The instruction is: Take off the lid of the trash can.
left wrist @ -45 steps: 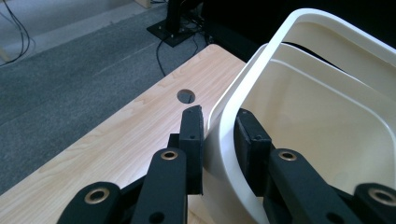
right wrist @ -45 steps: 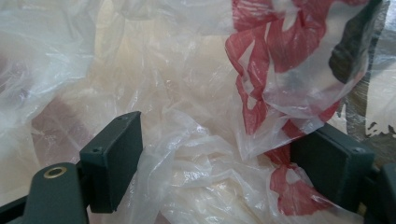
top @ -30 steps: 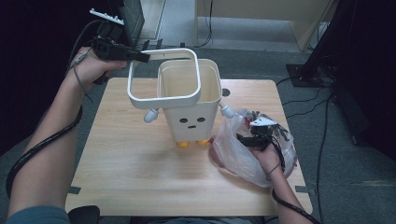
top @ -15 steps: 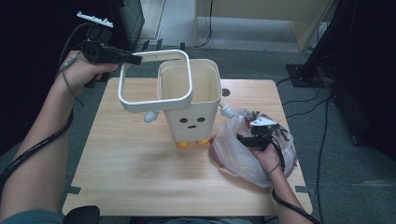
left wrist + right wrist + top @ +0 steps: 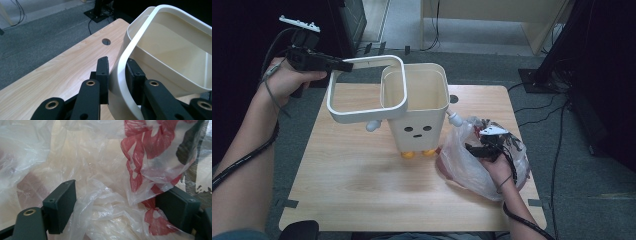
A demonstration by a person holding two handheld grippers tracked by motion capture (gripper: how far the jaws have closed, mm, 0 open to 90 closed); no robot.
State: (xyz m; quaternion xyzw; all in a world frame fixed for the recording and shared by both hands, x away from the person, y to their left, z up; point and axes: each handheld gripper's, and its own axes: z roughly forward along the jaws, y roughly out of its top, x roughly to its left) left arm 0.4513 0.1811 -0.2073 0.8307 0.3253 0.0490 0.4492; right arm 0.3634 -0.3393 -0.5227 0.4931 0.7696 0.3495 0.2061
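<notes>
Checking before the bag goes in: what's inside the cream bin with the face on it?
The bin looks empty: bare cream walls in the high view and the left gripper view. The lifted rim ring covers part of the opening, and the bottom is out of sight.

Left hand-held gripper point(image 5: 117, 72): black jaws w/ brass-ringed pivot holes, small screws, grey plate on top. Right hand-held gripper point(image 5: 484, 145): black, grey plate, dark cable. Forearms bare.
</notes>
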